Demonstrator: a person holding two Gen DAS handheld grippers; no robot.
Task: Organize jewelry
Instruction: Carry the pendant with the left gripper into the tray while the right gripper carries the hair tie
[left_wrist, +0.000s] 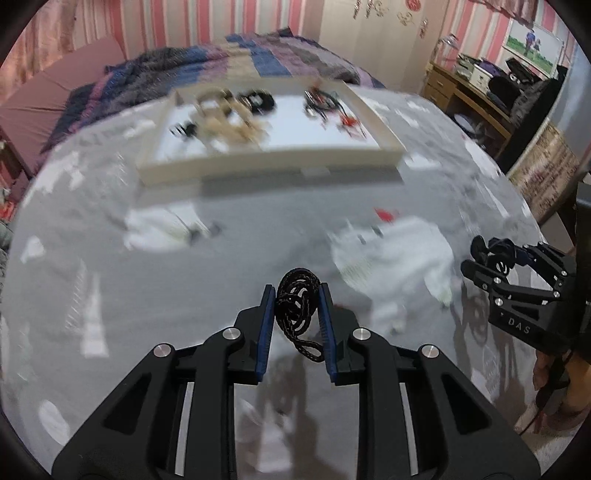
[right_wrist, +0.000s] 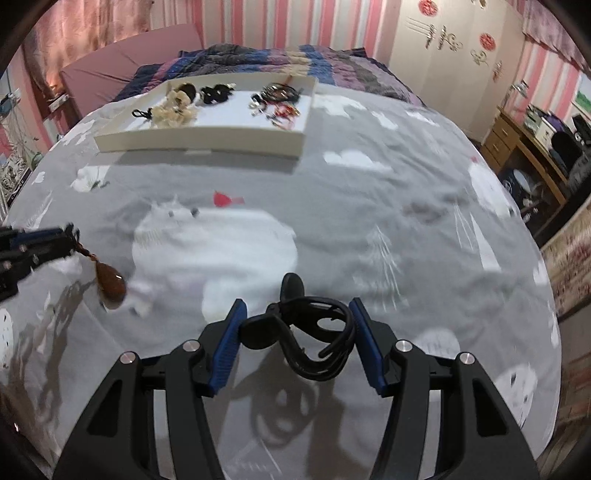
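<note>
Fingers (left_wrist: 269, 314) pinch the black braided cord (left_wrist: 297, 299) between both pads.

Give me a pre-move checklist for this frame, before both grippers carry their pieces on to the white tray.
1. Left gripper gripping the black braided cord: ok, cord bunched between the blue pads.
2. Brown pendant attached under the left gripper: ok, it hangs free above the bedspread.
3. Right gripper gripping the black looped piece: ok, it spans the pads, off the bed.
4. White tray in view ahead: ok, at the far side of the bedspread.
5. Free space in the tray: ok, bare floor shows between the jewelry groups.
6. Cord tangle-free: cannot tell.
</note>
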